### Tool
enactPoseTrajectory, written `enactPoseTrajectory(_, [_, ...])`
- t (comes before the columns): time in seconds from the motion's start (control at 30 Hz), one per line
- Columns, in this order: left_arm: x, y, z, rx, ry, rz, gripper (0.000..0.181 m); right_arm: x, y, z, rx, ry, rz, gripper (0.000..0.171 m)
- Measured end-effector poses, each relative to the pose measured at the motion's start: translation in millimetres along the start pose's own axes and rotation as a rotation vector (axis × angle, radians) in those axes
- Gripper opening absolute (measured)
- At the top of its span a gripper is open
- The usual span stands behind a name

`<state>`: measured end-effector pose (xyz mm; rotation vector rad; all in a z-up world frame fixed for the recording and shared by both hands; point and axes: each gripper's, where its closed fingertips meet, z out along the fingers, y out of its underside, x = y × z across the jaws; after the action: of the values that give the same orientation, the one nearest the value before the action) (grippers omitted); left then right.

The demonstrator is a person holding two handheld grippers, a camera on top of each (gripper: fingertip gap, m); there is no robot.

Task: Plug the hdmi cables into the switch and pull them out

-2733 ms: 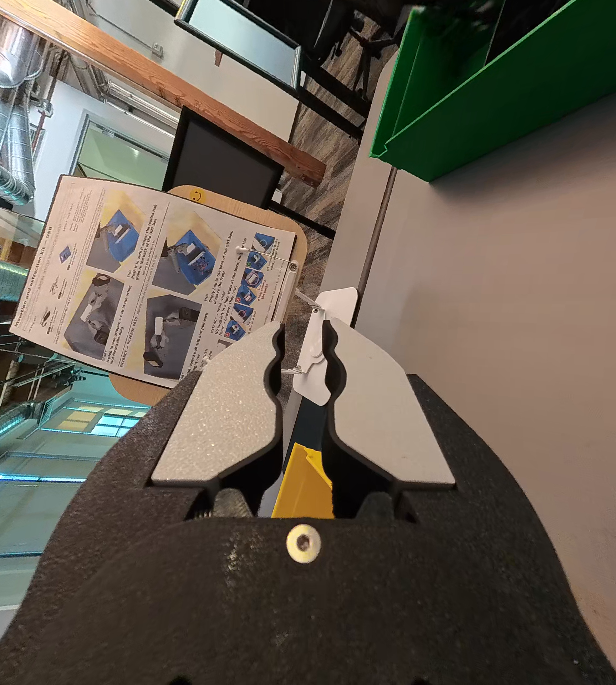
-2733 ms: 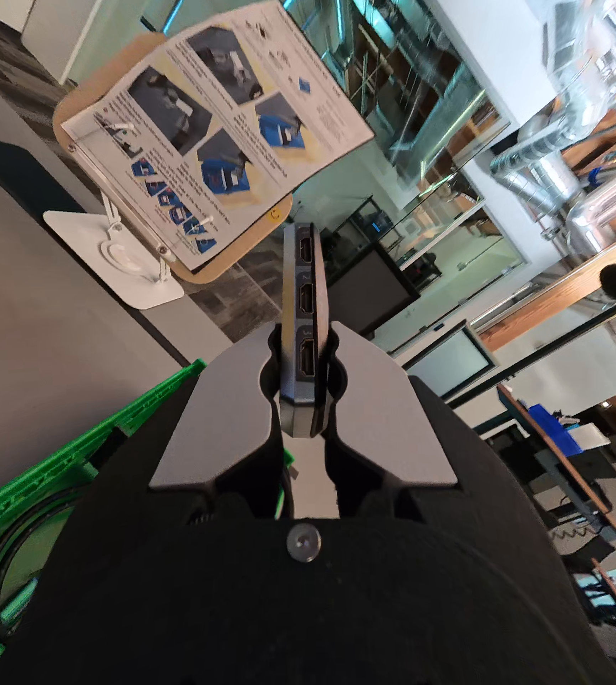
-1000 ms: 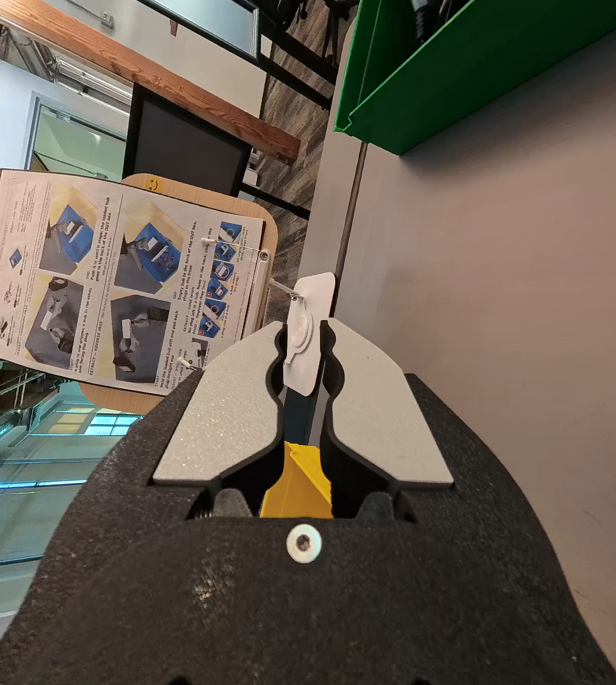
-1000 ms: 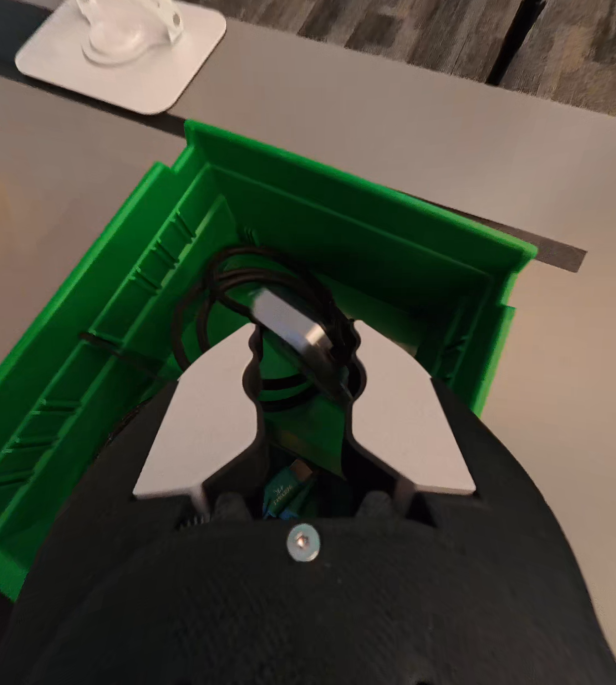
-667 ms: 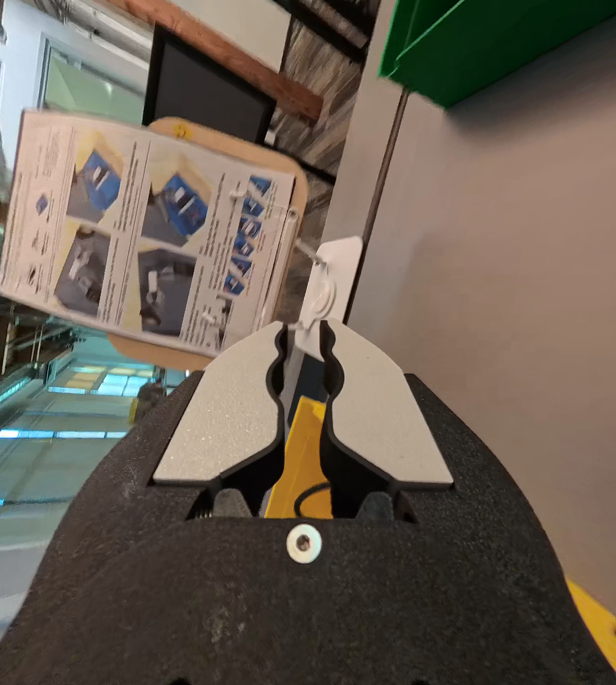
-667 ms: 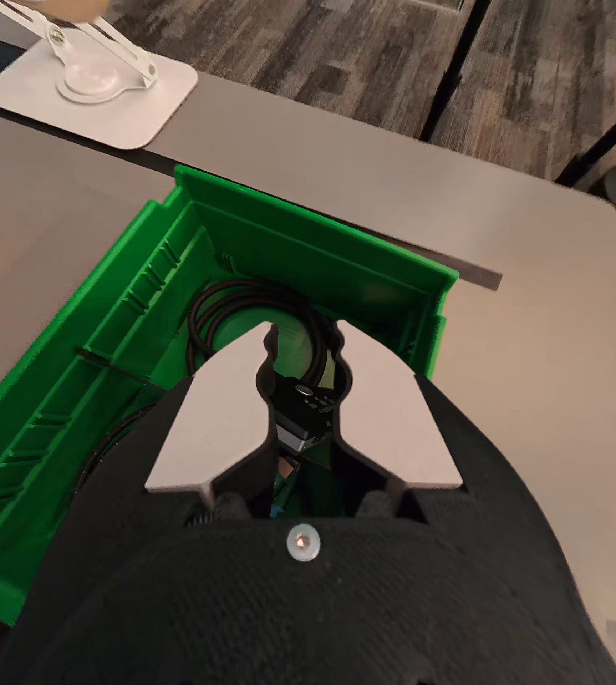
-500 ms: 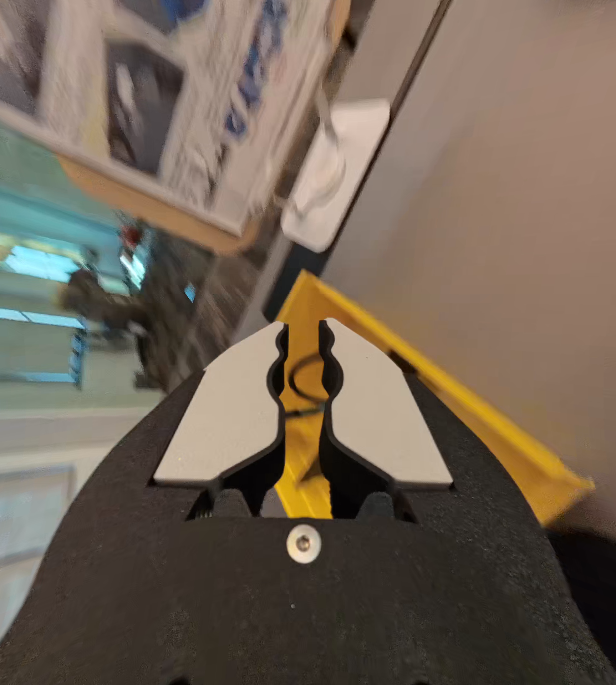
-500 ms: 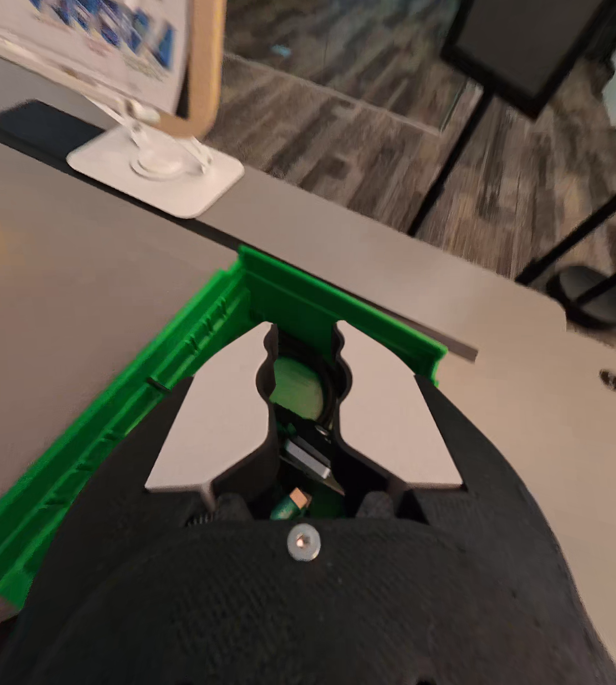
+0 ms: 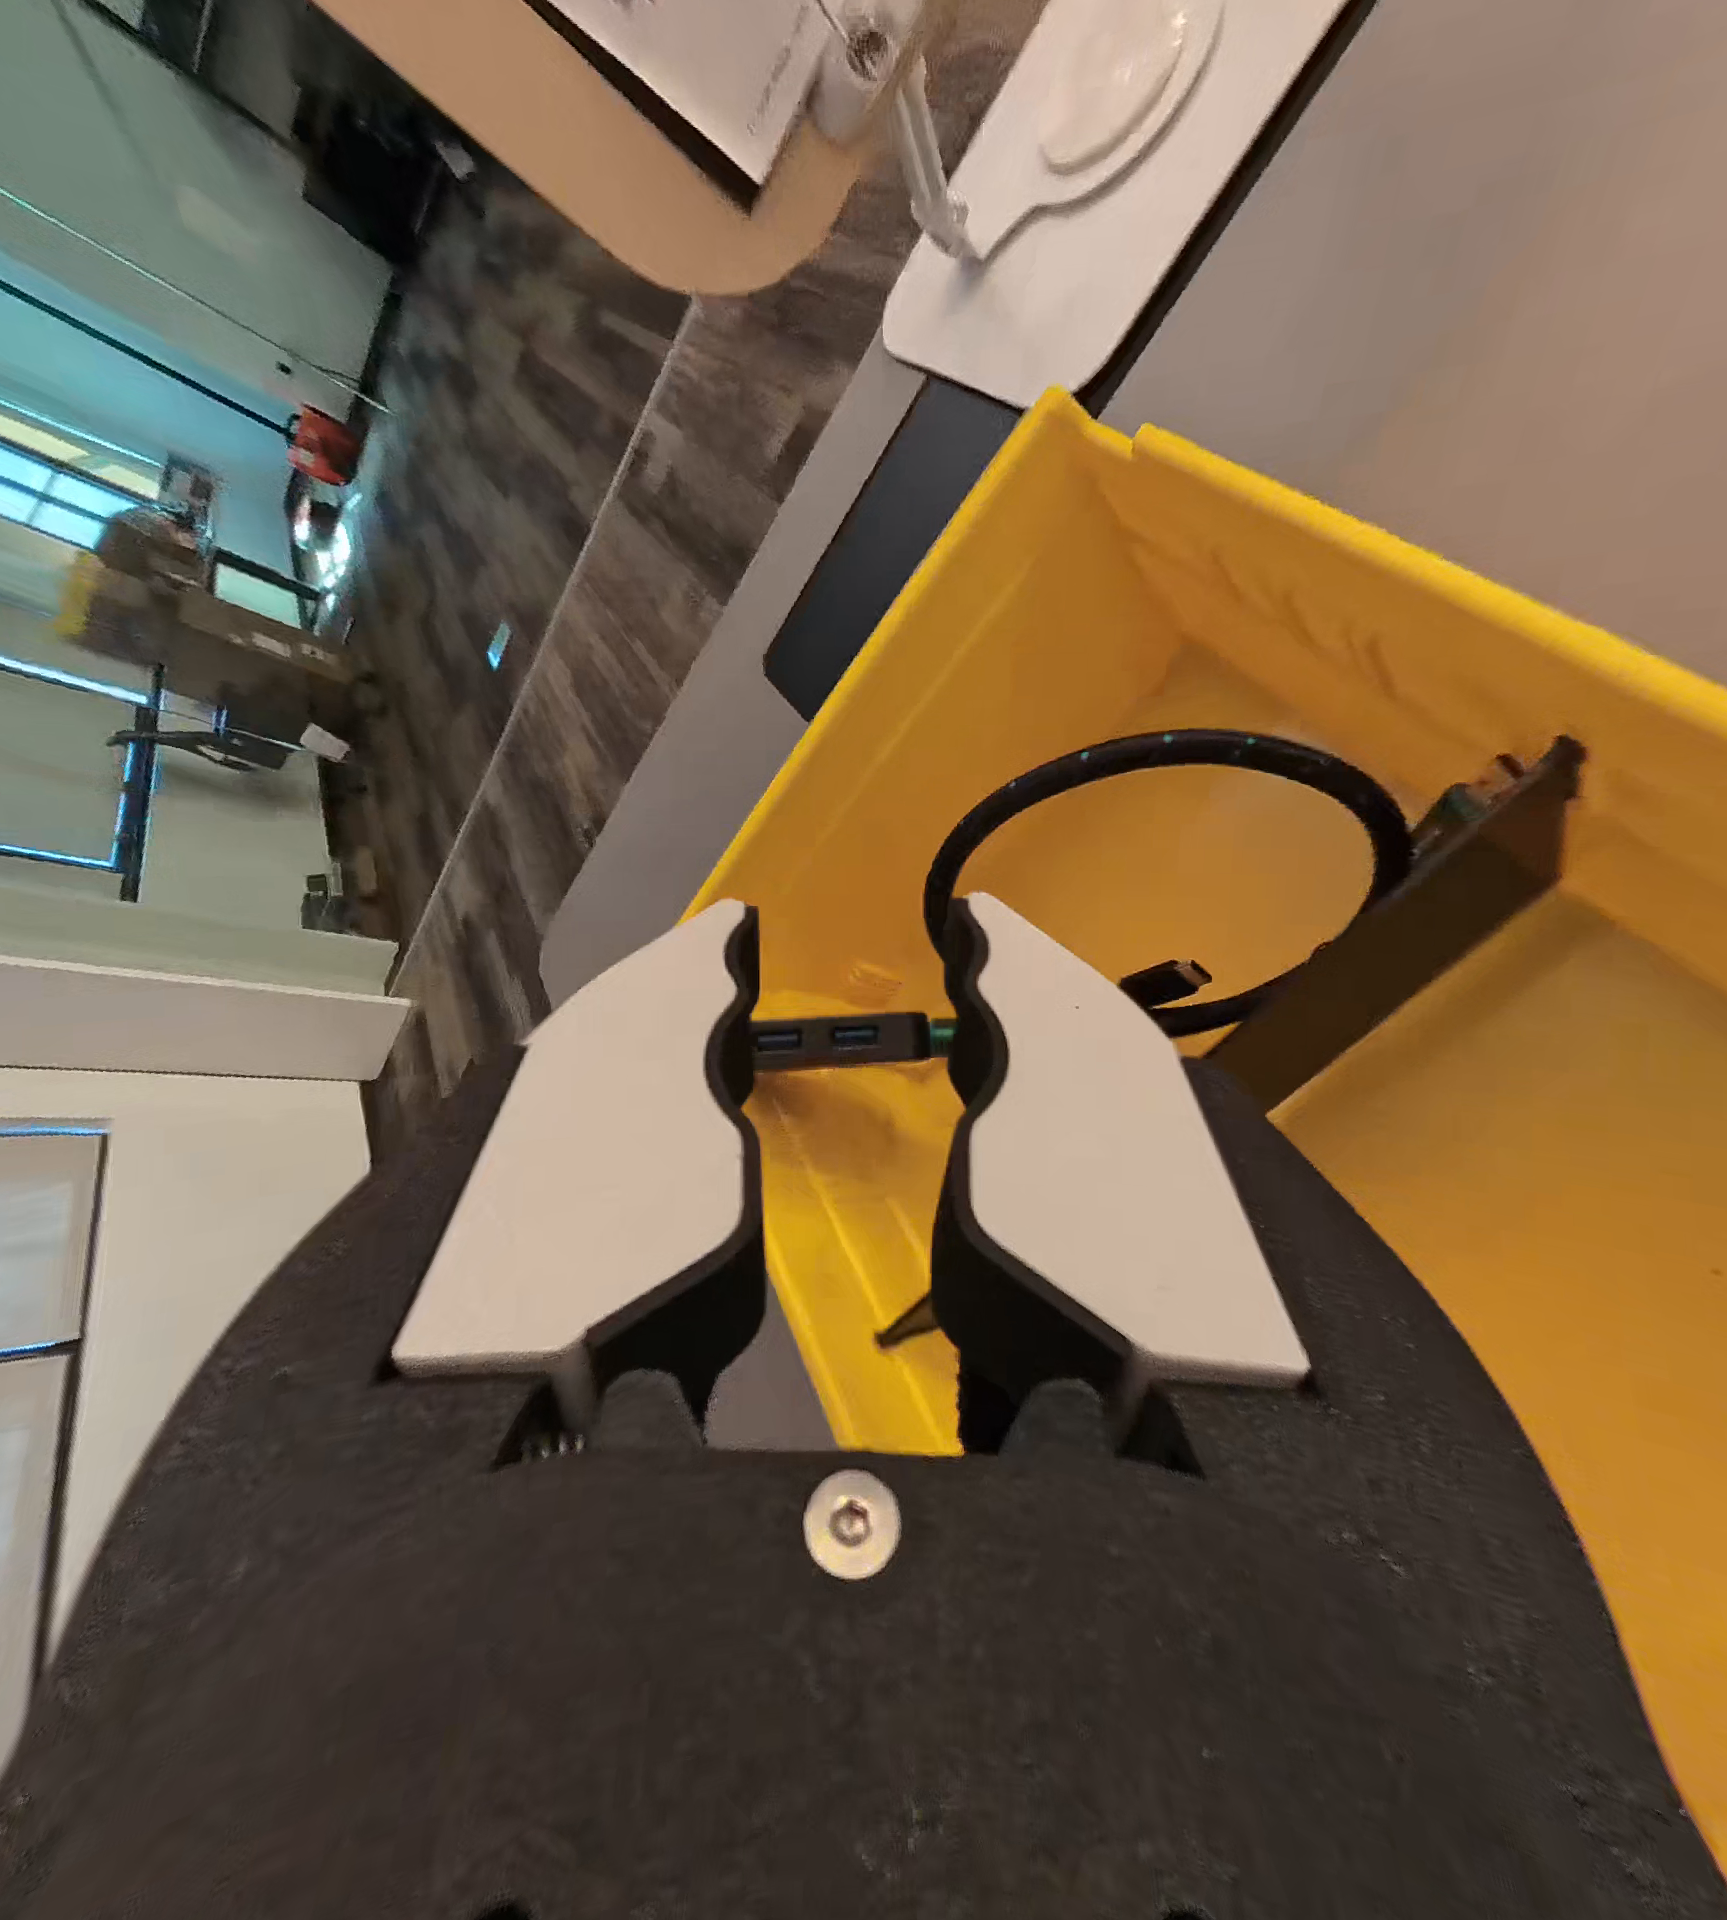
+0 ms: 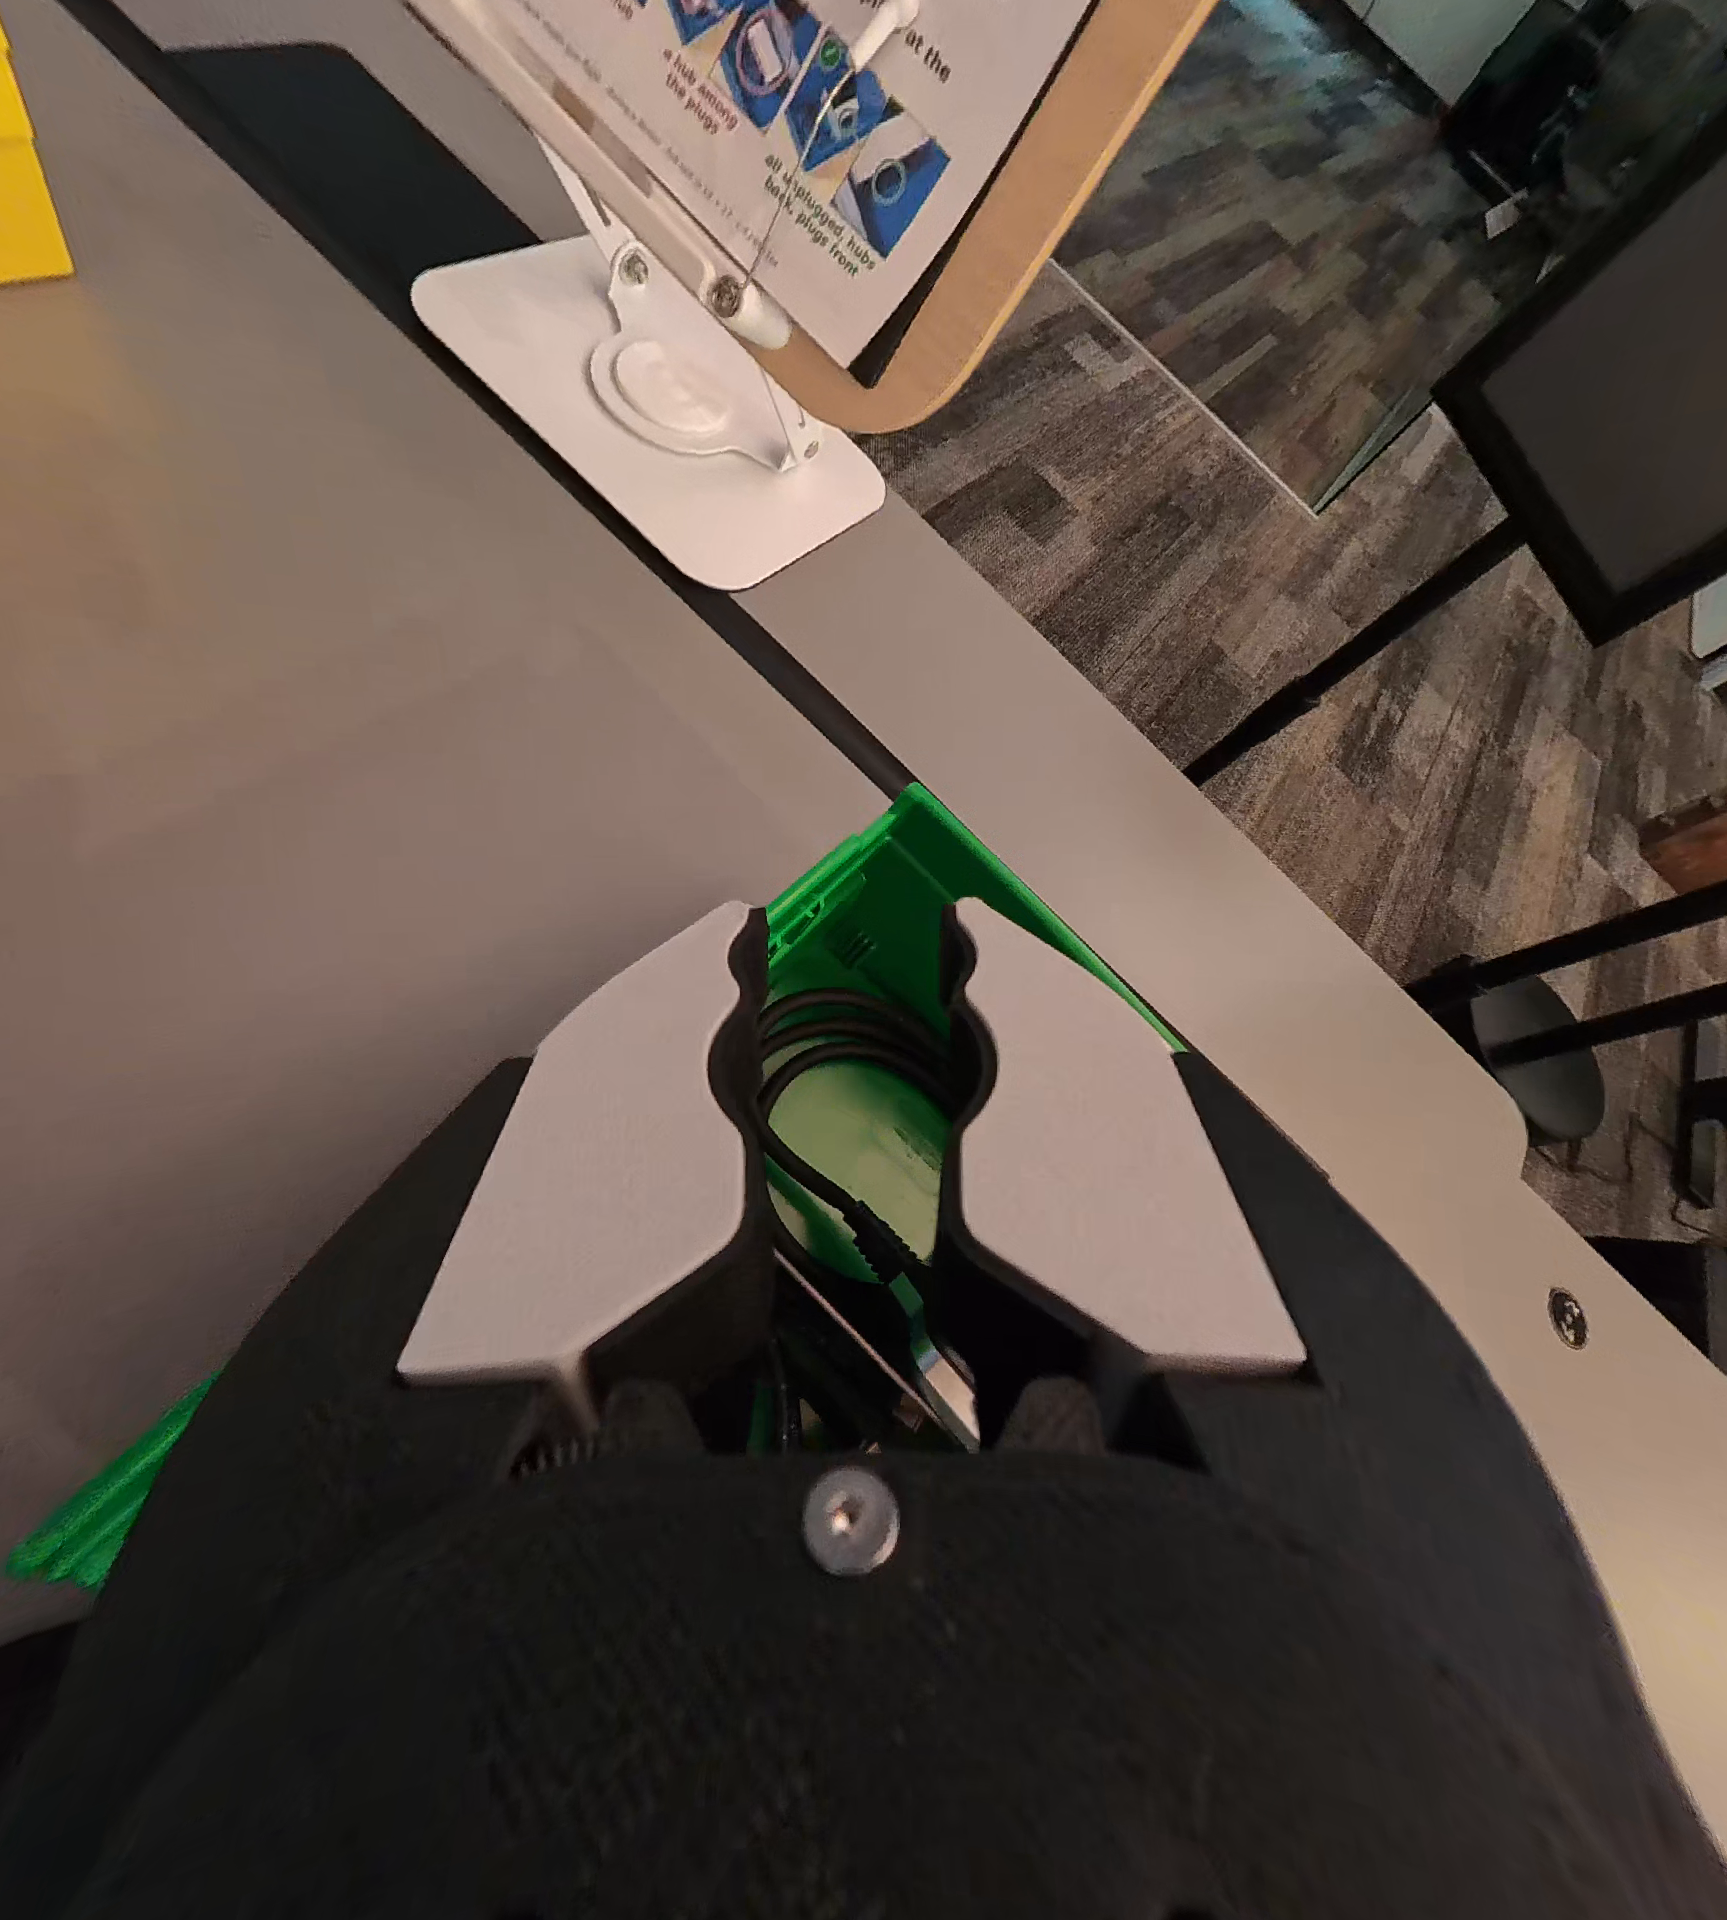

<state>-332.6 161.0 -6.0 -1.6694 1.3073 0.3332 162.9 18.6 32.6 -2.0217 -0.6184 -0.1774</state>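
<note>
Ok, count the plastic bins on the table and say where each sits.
2. The yellow plastic bin lies under the left tongs; the green plastic bin lies under the right tongs. Others may sit out of view.

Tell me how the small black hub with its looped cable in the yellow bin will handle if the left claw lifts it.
The small black hub looks slim, probably light. Its black looped cable holds a curve, so likely springy, trailing and perhaps snagging the yellow plastic bin.
</note>
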Motion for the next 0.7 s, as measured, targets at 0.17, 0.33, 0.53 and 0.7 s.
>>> enactPoseTrajectory(0.17, [18,9,43,-0.082,0.025,0.071,0.038,-2,2,5,-0.016,-0.006,-0.009,0.033])
enactPoseTrajectory(0.33, [16,1,63,-0.051,-0.084,0.156,0.009,1,6,7,-0.023,-0.005,0.002,0.033])
enactPoseTrajectory(0.53, [-4,-5,45,-0.024,-0.161,0.123,0.006,1,5,7,-0.014,-0.001,-0.001,0.033])
enactPoseTrajectory(0.7, [-48,-29,-7,0.107,-0.338,-0.022,0.005,-2,-4,7,0.013,0.008,-0.021,0.032])
